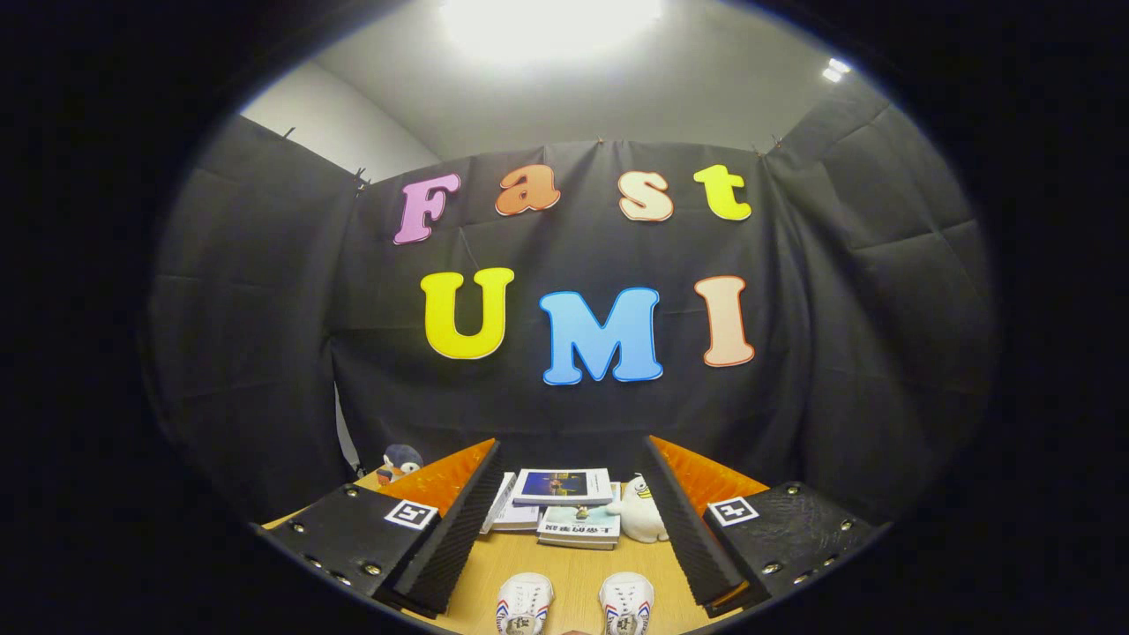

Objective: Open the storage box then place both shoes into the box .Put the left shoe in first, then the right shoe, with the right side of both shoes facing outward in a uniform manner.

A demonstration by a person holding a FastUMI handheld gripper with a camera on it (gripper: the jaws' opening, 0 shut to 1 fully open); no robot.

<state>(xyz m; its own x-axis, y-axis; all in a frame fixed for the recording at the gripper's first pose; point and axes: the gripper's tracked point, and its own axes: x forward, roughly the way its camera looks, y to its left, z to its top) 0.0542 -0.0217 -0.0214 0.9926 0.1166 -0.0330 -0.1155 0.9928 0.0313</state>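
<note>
Two white shoes with red and blue stripes stand side by side on the wooden table, toes pointing away from me: one shoe nearer my left finger, the other shoe nearer my right finger. My gripper is held above the table, open wide, with nothing between its fingers. Both shoes lie low between the two fingers, close under me, and only their front halves show.
Beyond the shoes, a stack of books lies against the black cloth wall. A white plush toy sits beside the books by my right finger. A dark plush penguin stands at the table's far corner past my left finger.
</note>
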